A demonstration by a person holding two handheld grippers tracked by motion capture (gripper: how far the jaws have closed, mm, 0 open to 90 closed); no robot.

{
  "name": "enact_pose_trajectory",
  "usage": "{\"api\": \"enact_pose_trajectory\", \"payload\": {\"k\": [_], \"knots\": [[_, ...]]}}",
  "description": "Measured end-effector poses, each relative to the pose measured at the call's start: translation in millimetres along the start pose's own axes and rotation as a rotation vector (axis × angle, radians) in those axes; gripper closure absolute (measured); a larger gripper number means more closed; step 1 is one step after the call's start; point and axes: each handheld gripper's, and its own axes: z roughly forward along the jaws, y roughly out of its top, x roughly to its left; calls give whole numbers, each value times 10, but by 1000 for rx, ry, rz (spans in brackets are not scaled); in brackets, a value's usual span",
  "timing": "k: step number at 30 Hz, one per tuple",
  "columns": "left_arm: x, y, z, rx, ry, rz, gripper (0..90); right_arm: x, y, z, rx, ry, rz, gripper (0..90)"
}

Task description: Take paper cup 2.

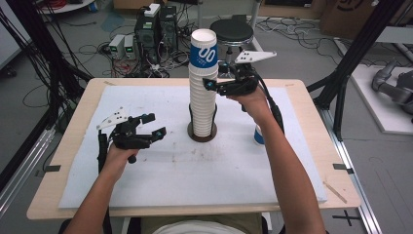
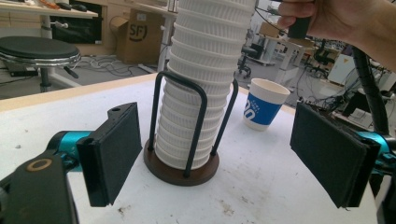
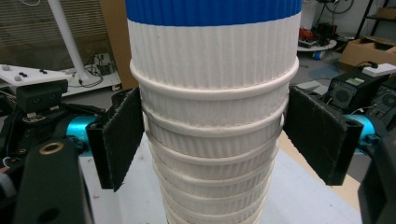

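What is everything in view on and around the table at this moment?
cup stack: one tall stack, white cups with a blue-banded one on top, table centre
stand: one, brown base with black wire hoops, holding the stack
single cup: one, blue and white, upright, right of the stand
mat: one, white, covering the table
stool: one, black, beyond the table
left gripper: one, black, jaws apart, left of the stack
right gripper: one, black, jaws on both sides of the stack's upper cups
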Motion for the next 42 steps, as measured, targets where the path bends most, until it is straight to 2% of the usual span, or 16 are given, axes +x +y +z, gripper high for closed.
{"api": "enact_pose_trajectory", "payload": {"k": [7,9,11,13,15,17,22,27,31,33,37,42], "knots": [[-1,8,-5,-5,3,0,163,22,-13,38,-23,4,-17,191],[-4,7,-3,-1,0,1,163,45,-16,84,-20,-33,-15,135],[-5,7,-2,1,-2,0,163,40,-35,118,-9,-34,-11,127],[-2,8,-5,-2,0,1,163,29,-41,124,-11,-28,-1,128],[1,7,-8,-4,0,-2,163,8,-41,115,-20,1,3,132],[4,7,-8,-4,0,-3,163,-13,-39,102,-36,-5,19,136],[3,7,-7,-4,0,-2,163,-12,-32,83,-36,1,-1,163],[-4,54,-23,-20,5,4,163,-16,-35,80,-41,-10,4,171],[-9,199,-59,-49,3,17,163,6,-30,82,-36,-11,-8,171],[-9,336,-66,-69,-5,24,163,-2,-30,76,-35,-9,-4,171],[-6,687,0,-44,-38,58,161,6,-24,75,-29,-10,-9,170],[-75,1130,196,-16,-103,88,161,6,-21,71,-26,-15,-8,169]]}}
